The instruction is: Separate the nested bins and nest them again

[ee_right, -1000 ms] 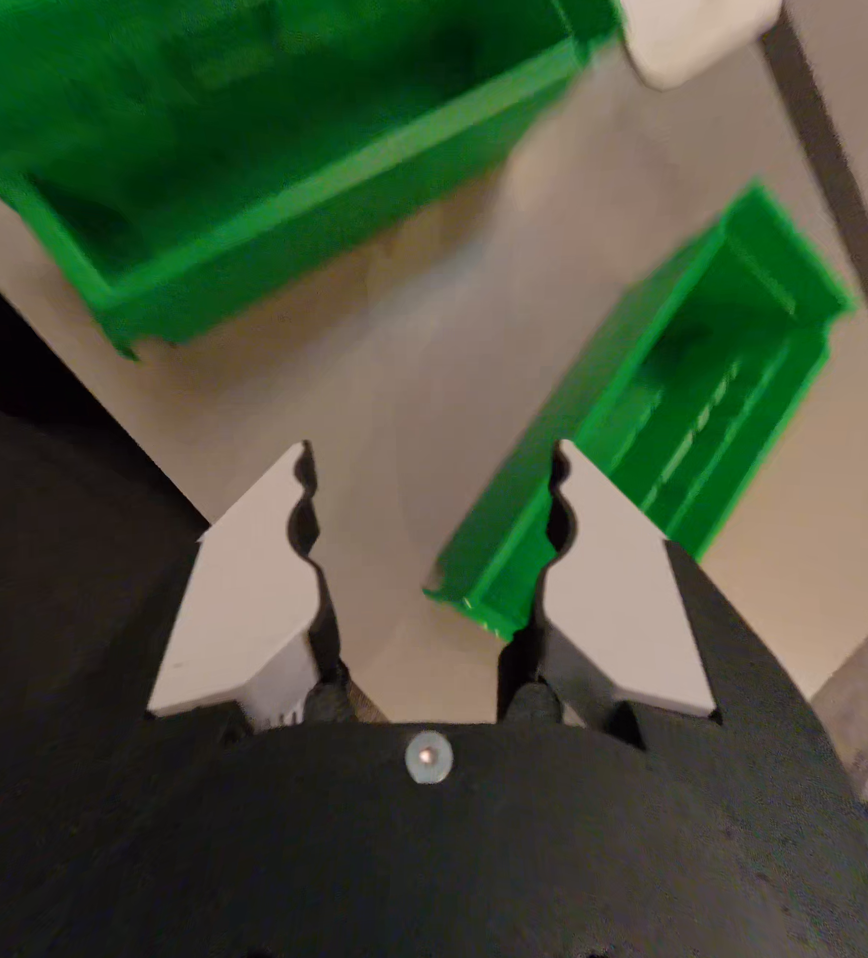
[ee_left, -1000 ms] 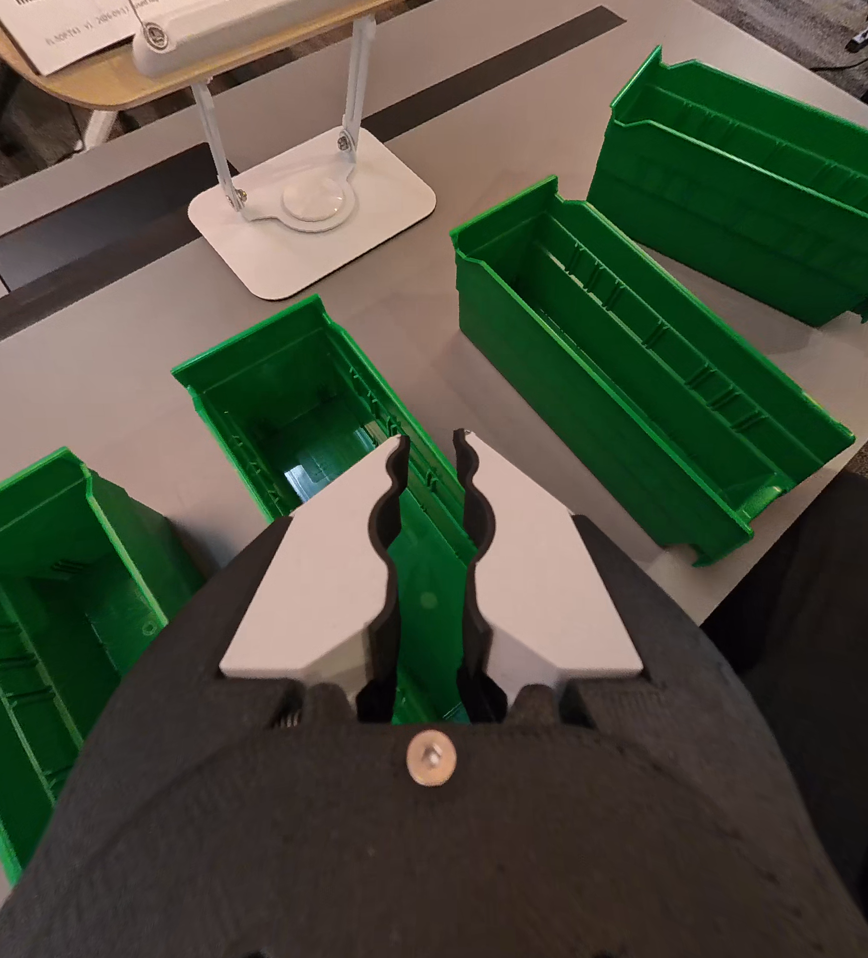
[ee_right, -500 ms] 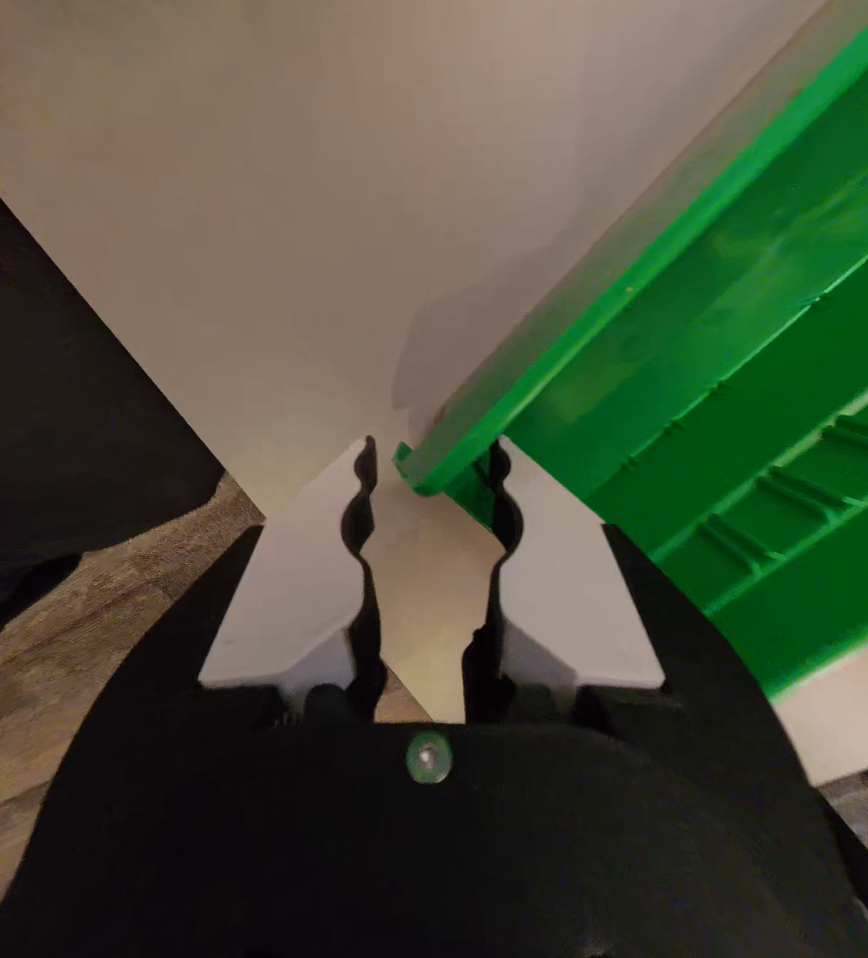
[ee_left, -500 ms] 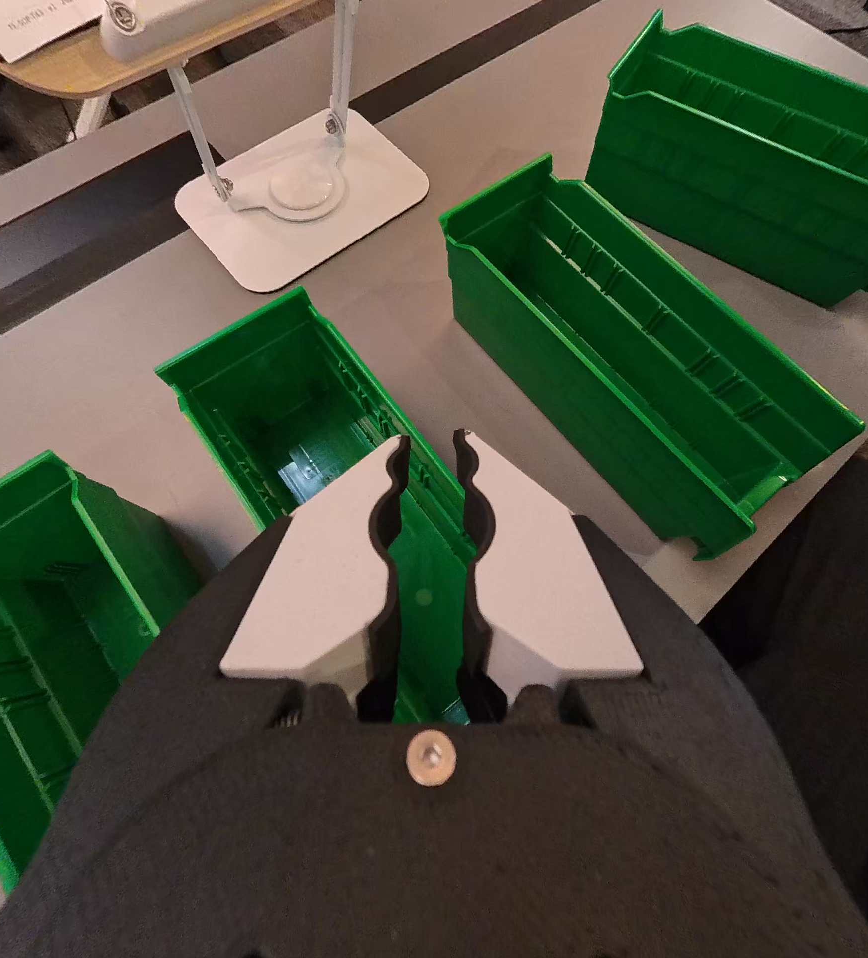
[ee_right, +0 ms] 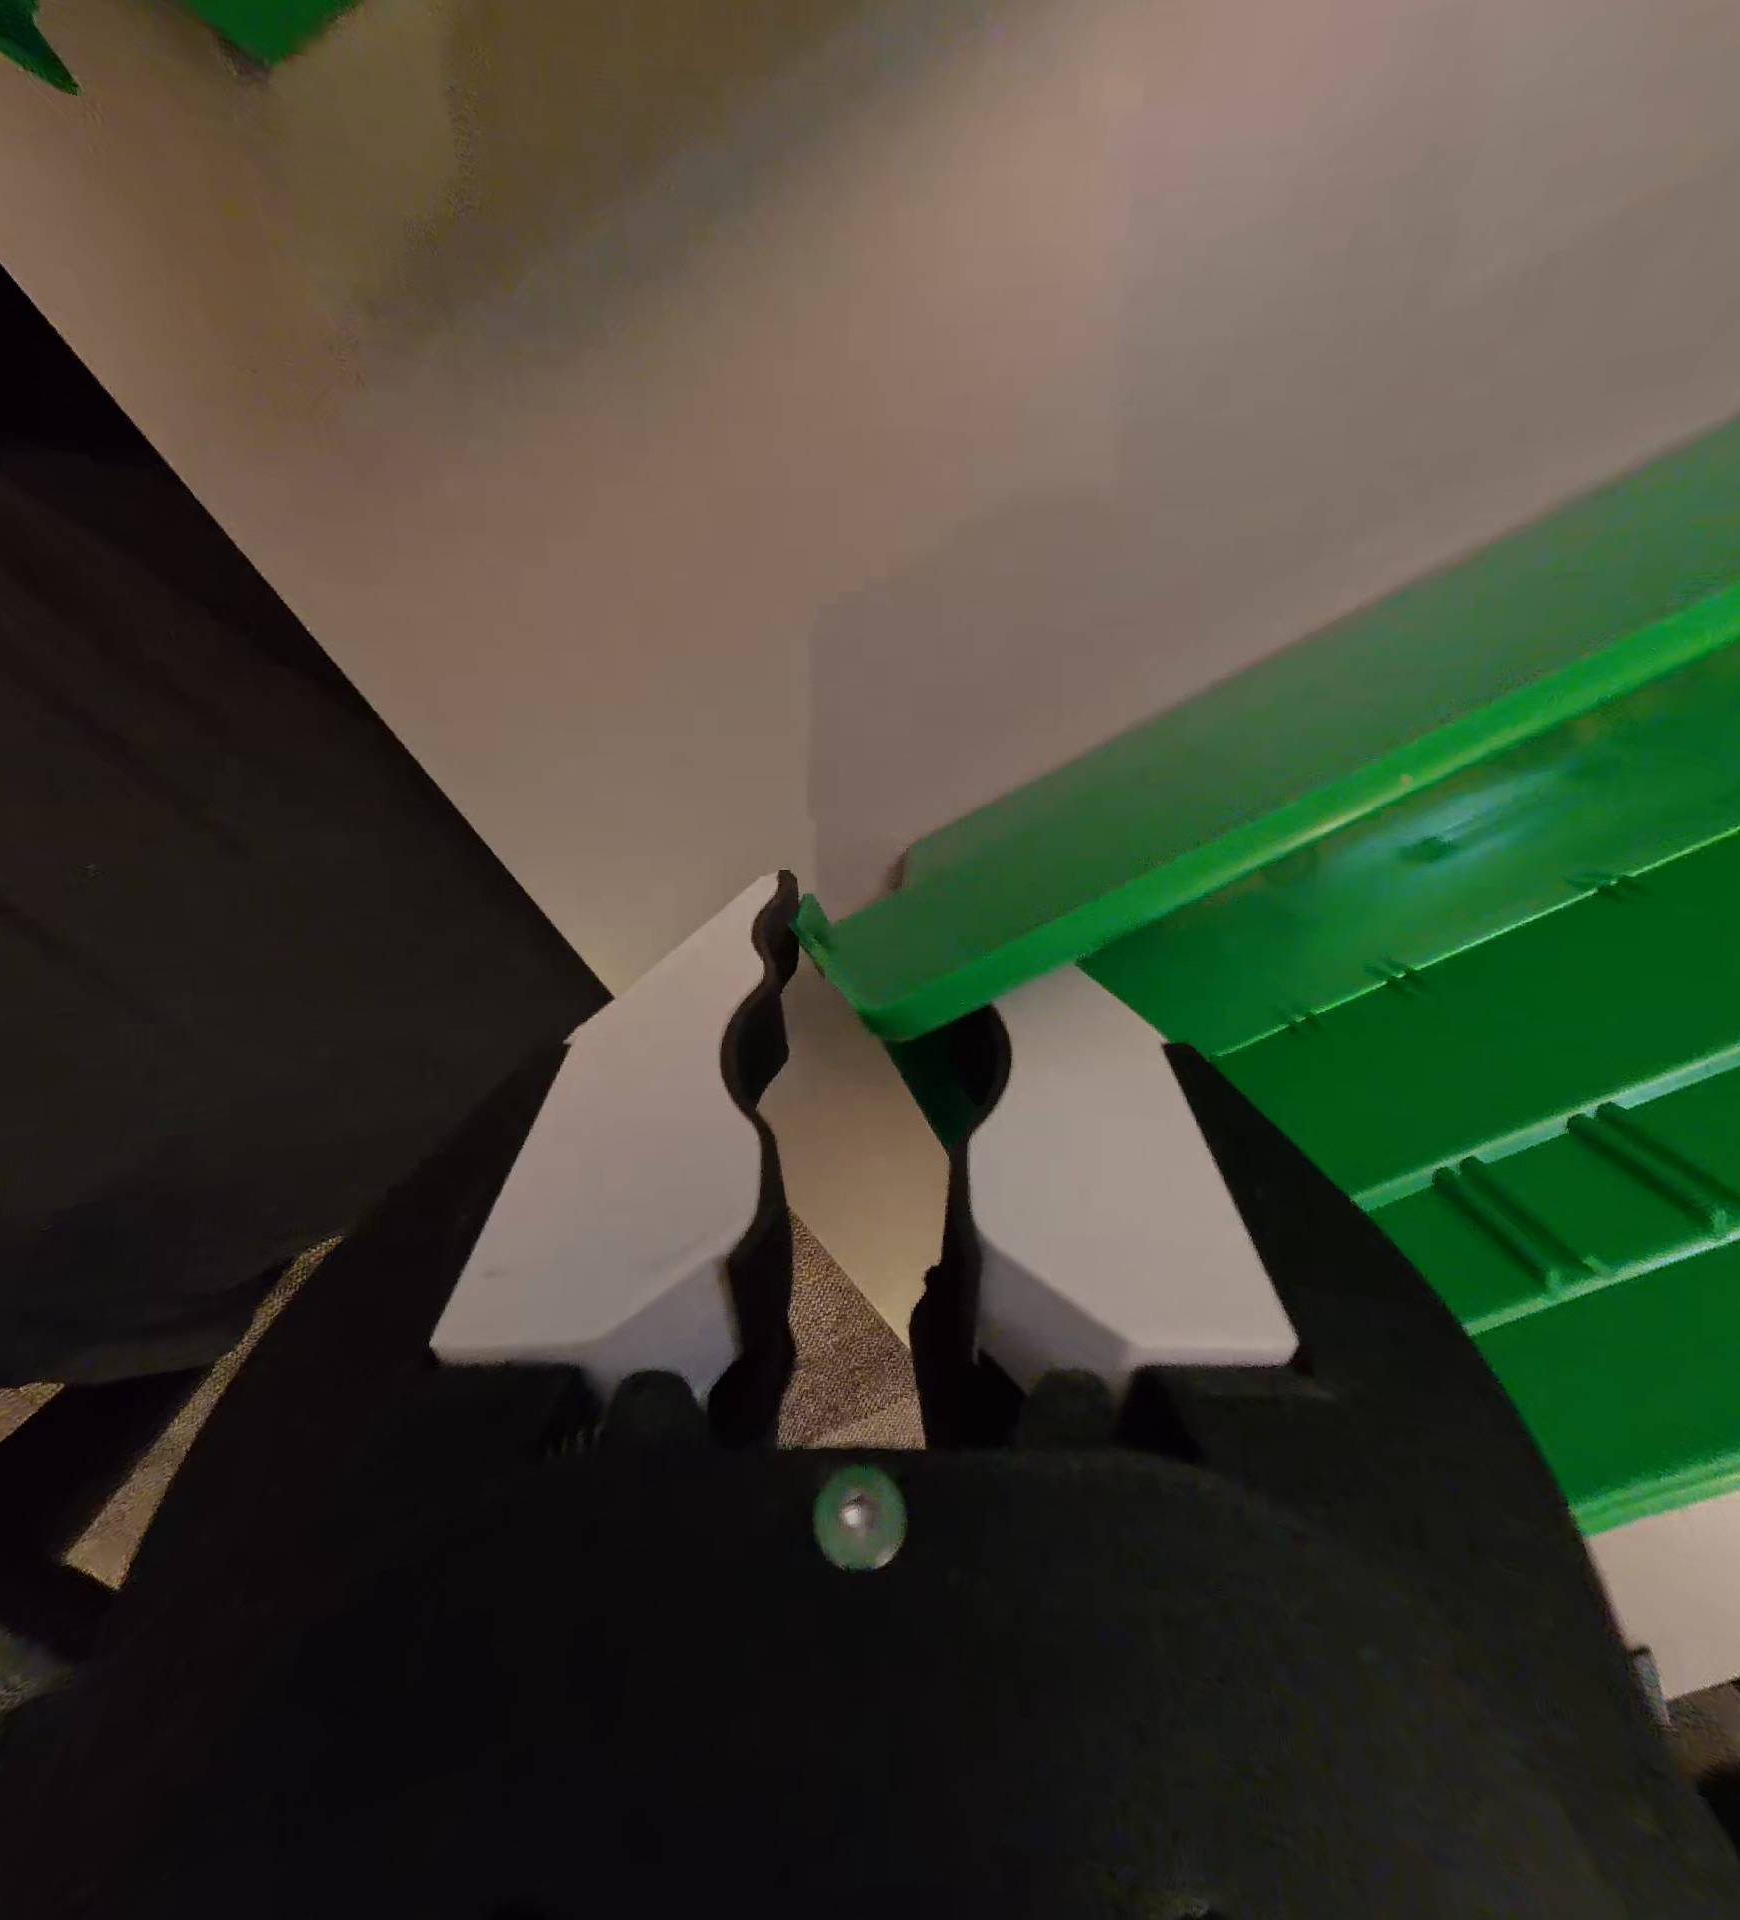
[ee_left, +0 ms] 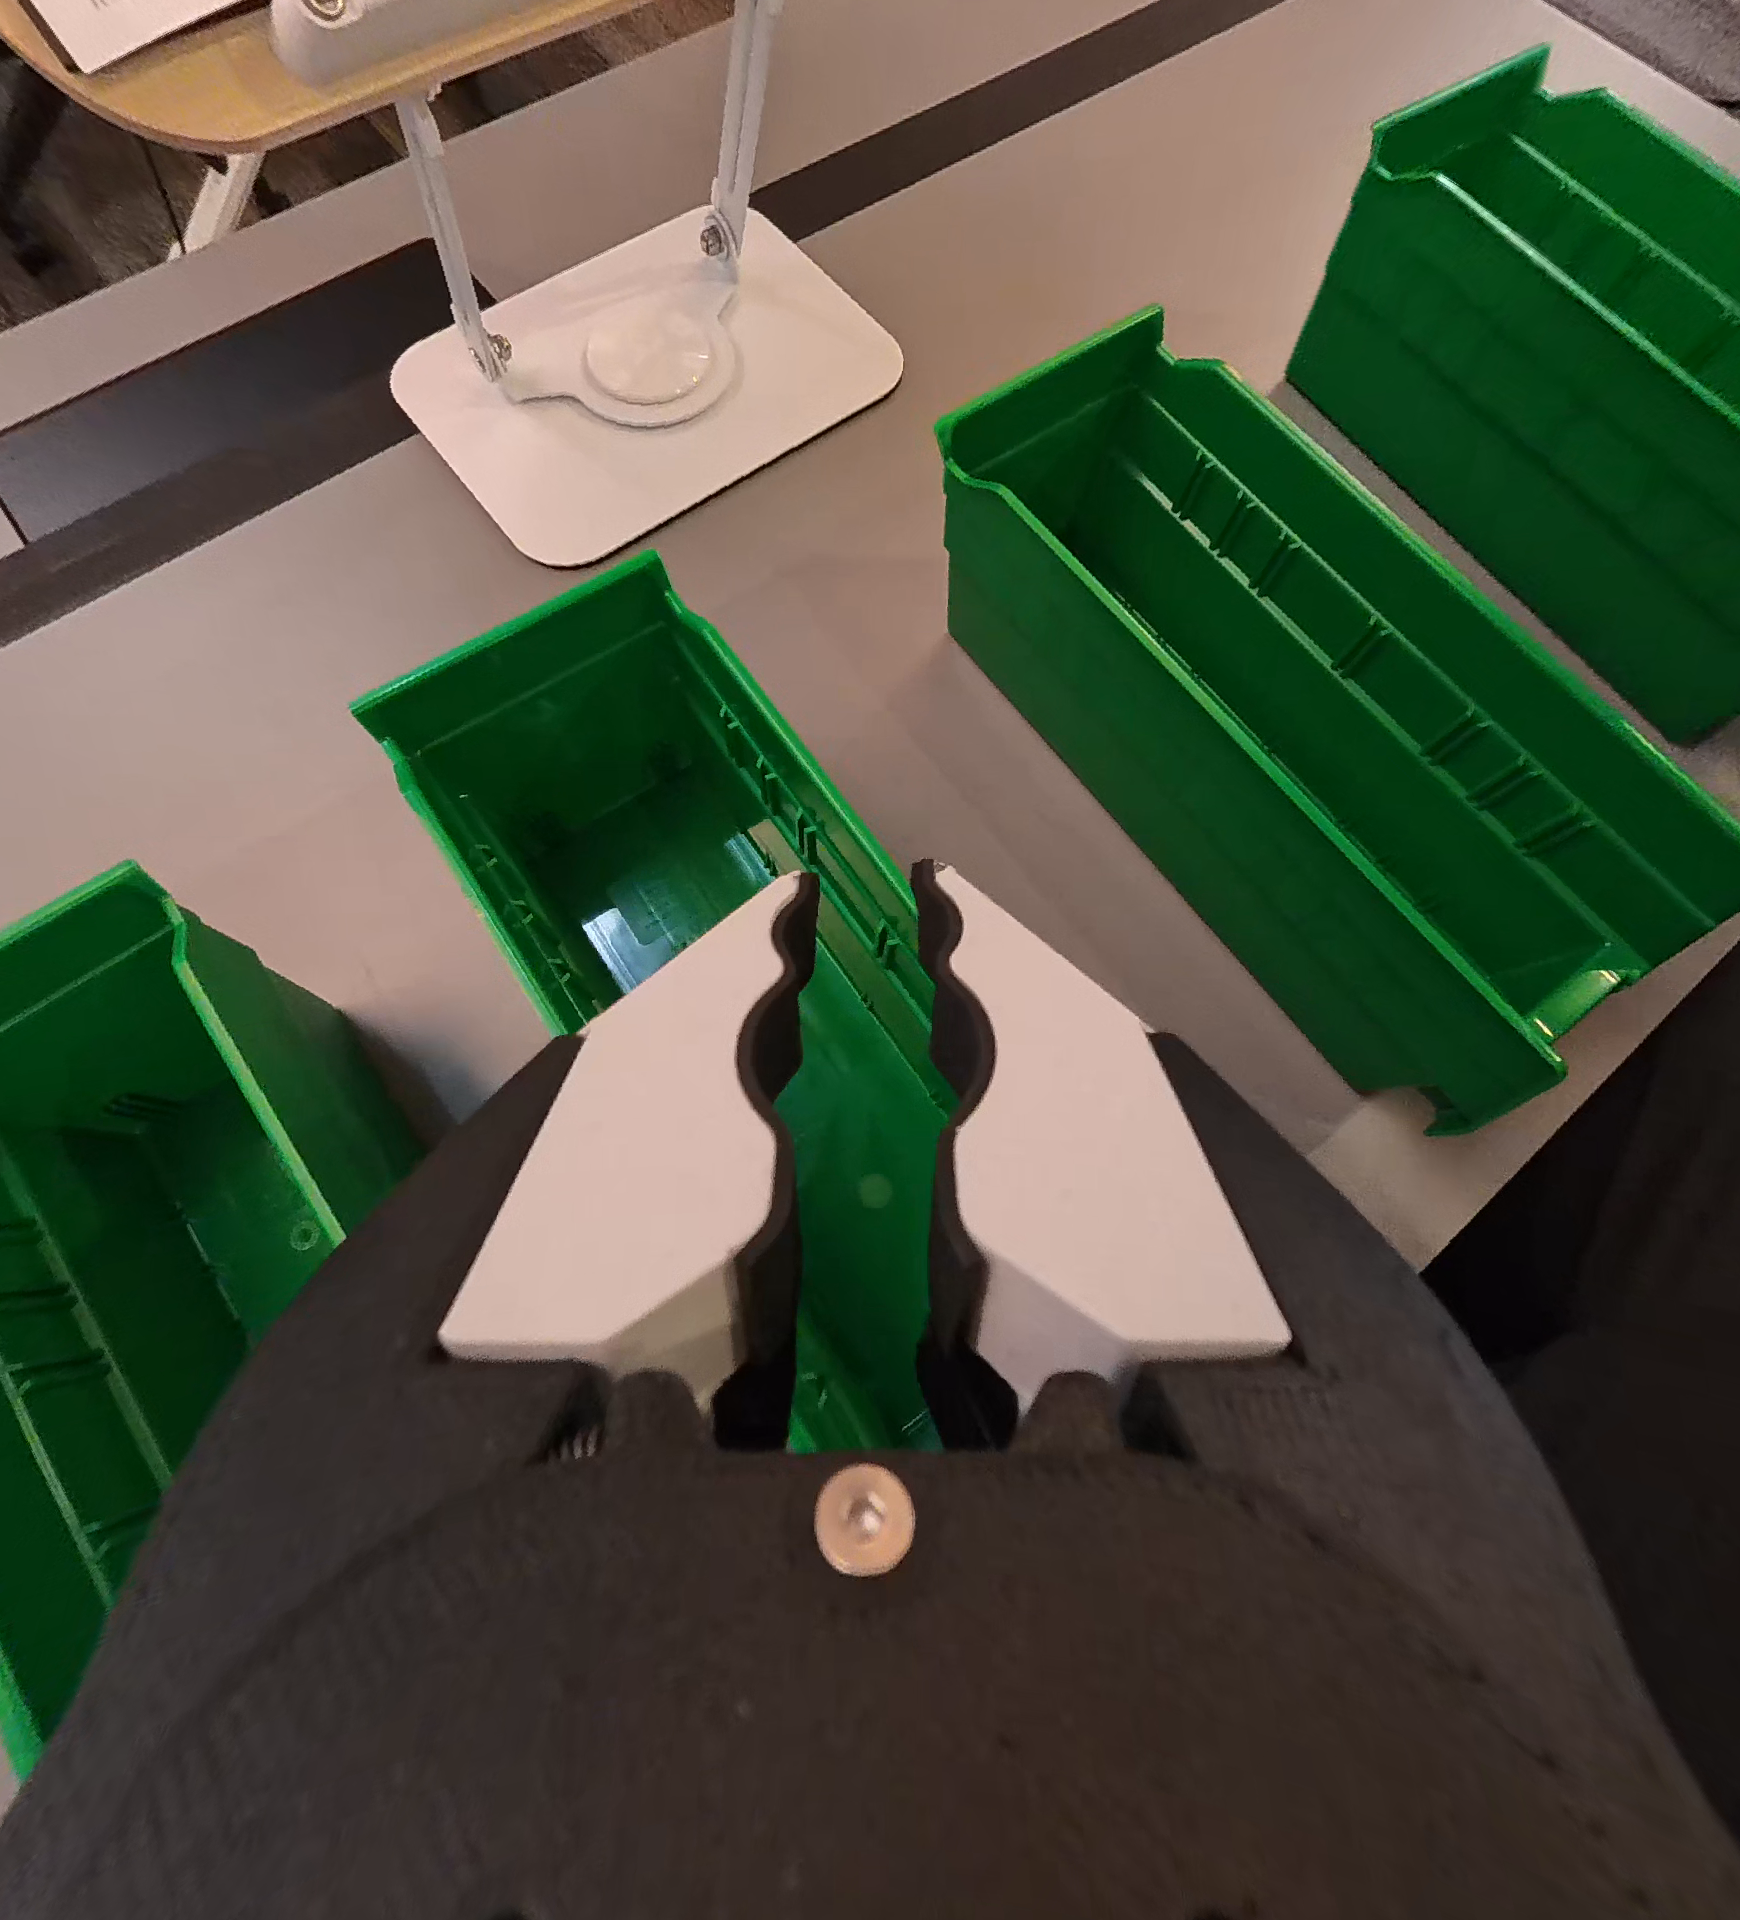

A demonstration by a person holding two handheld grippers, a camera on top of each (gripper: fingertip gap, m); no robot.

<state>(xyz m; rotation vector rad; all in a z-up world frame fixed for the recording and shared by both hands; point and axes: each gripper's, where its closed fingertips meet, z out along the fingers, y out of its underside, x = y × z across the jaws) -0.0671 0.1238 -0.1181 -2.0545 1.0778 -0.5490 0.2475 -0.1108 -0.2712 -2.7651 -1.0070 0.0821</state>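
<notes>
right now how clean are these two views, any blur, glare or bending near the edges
Left wrist view: sharp, warm indoor light, a bright glare patch on the floor of the middle green bin, wide-angle bending of the long bin toward the edge. Right wrist view: softer, the green bin's wall smeared with a pale sheen, table hazy, the dark left side lost in shadow.

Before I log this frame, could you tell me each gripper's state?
Left gripper: shut on the wall of the short green bin.
Right gripper: closing around the long green bin corner; grip unclear.
</notes>
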